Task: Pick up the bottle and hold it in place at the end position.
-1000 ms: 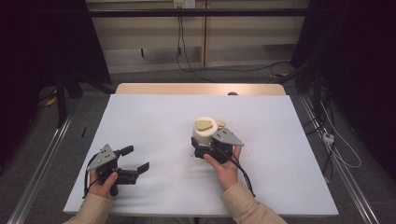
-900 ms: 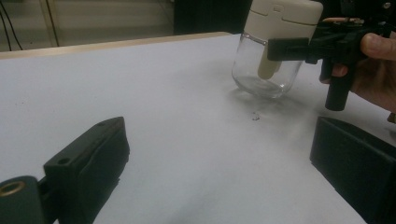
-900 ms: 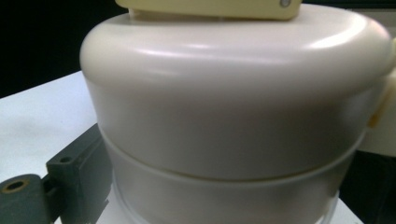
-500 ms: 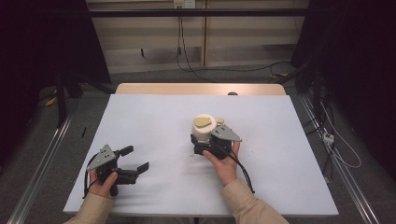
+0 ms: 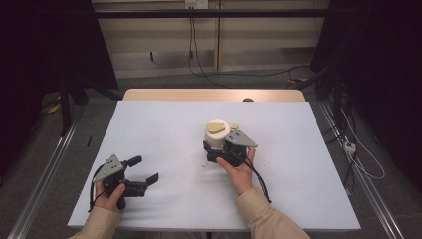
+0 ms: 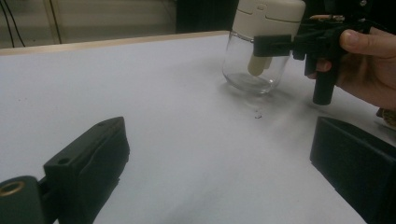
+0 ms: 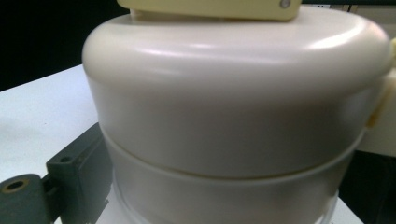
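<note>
The right gripper [image 5: 215,149] is clamping the cream-lidded glass jar [image 5: 217,133] at frame centre. The left gripper [image 5: 145,172] is lying with jaws spread, holding nothing, at lower left.

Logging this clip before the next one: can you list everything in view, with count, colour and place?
Jar: one, clear glass with a cream lid, right of the table's middle, between the right gripper's jaws.
Table: one, white top with a wooden far edge.
Cables: several, dark, on the floor behind the table.
Left gripper: one, black, jaws open, near left part of the table.
Right gripper: one, black, at the jar.
Hands: two, beige sleeves, near edge.
</note>
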A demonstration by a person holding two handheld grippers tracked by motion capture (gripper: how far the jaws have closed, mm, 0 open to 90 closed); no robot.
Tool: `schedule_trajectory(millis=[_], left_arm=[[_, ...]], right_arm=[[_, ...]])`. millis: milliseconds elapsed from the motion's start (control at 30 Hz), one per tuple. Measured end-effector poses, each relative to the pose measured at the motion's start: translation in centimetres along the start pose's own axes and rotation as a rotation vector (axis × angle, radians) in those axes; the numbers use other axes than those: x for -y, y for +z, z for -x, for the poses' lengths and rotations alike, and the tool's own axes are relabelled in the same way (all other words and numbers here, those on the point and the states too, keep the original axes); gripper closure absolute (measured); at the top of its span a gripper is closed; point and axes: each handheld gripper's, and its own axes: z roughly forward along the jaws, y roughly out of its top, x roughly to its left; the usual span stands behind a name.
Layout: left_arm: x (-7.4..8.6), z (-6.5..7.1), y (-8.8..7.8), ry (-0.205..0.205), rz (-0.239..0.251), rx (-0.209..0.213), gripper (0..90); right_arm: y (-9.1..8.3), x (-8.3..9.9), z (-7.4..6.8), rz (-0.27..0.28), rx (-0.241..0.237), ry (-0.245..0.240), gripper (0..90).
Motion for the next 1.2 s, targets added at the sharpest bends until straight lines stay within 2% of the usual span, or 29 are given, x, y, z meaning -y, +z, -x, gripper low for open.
schedule_trajectory(millis=[833,1200], left_arm=[[0.3,-0.3,-0.9,-0.01,0.004,-0.02,4.1],[0.5,-0.4,-1.1,-0.018,0.005,-0.028,4.1]], right_arm=[[1.8,0.3,0.5,-0.018,0.005,-0.005,5.1],[2.3,0.3,1.1,-0.017,0.016,0.021,5.1]])
